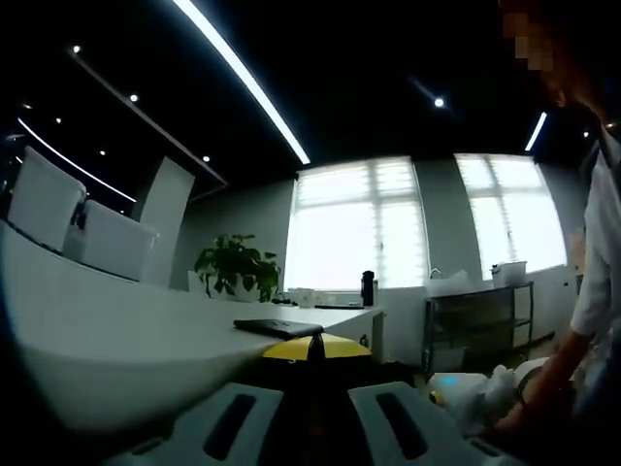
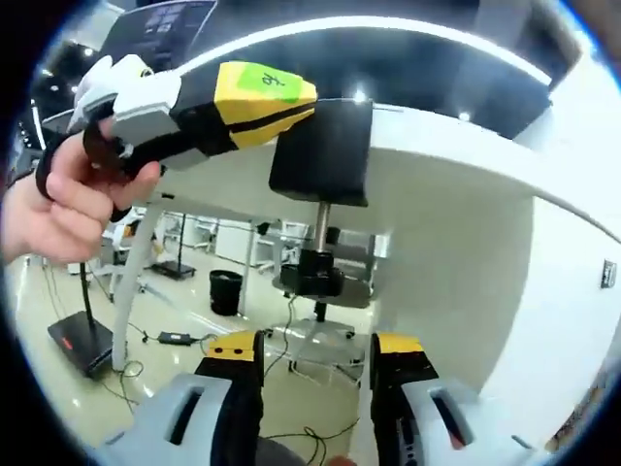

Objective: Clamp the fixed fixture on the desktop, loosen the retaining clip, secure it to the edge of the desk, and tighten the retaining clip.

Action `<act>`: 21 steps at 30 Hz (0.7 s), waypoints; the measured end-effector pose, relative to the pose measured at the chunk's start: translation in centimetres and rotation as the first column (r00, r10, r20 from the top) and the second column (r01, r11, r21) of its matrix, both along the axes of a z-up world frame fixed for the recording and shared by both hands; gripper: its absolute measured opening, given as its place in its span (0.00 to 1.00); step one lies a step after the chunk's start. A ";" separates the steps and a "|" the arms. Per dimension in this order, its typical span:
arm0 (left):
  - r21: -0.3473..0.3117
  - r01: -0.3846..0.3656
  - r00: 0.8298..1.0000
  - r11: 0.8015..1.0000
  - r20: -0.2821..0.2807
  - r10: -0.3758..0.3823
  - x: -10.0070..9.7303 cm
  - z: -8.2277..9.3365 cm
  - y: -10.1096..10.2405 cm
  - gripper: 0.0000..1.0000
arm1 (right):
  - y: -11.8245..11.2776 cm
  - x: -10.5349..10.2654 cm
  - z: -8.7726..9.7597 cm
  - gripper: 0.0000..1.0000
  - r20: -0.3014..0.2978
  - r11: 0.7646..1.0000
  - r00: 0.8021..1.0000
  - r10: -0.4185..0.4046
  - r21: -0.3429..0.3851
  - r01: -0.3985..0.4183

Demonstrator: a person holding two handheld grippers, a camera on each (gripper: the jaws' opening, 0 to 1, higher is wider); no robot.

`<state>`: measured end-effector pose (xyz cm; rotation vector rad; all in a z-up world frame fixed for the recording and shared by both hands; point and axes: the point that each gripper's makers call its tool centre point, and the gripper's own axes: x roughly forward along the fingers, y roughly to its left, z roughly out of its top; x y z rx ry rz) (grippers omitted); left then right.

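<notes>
The black clamp fixture (image 2: pixel 320 150) sits on the edge of the white desk (image 2: pixel 456 165), seen from below in the right gripper view. Its screw rod (image 2: pixel 322 228) hangs down to a black knob (image 2: pixel 310 277). My left gripper (image 2: pixel 286 107), yellow and black with a green sticker, is held by a hand (image 2: pixel 58 194) and is shut on the fixture's top. Below the knob, my right gripper (image 2: pixel 315 364) is open, its jaws apart and touching nothing. In the left gripper view my left gripper (image 1: pixel 313 349) has its yellow tips together at the desk (image 1: pixel 116 320) edge.
A flat black item (image 1: pixel 277 328) lies on the desk, with a plant (image 1: pixel 238 262) and a dark bottle (image 1: pixel 368 287) beyond. White chairs (image 1: pixel 58 204) stand at the left, a metal rack (image 1: pixel 480 320) and a person (image 1: pixel 602 243) at the right. Cables (image 2: pixel 146 354) cross the floor under the desk.
</notes>
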<state>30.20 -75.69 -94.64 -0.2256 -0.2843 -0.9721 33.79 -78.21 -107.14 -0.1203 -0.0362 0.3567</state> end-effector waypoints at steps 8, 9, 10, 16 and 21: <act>-0.009 0.004 1.000 1.000 -0.002 -0.004 0.0 0.0 0.1 0.02 | 0.0 0.0 3.1 0.43 0.083 1.000 0.996 -0.025 0.012 0.024; -0.010 0.004 1.000 1.000 -0.002 -0.004 0.0 0.0 0.1 0.02 | 0.1 0.2 3.3 0.43 0.085 1.000 0.996 -0.025 0.012 0.024; -0.011 0.005 1.000 1.000 -0.002 -0.005 0.0 0.0 0.1 0.02 | 0.4 0.3 3.6 0.43 0.101 1.000 0.995 -0.019 -0.017 0.021; -0.011 0.002 1.000 1.000 -0.001 -0.002 0.0 0.0 0.1 0.02 | 1.4 0.7 4.1 0.29 0.125 0.999 0.992 -0.020 -0.032 0.024; -0.015 0.005 1.000 1.000 -0.002 -0.005 0.0 0.0 0.1 0.02 | 1.5 0.8 4.0 0.24 0.115 1.000 0.993 -0.007 -0.021 0.010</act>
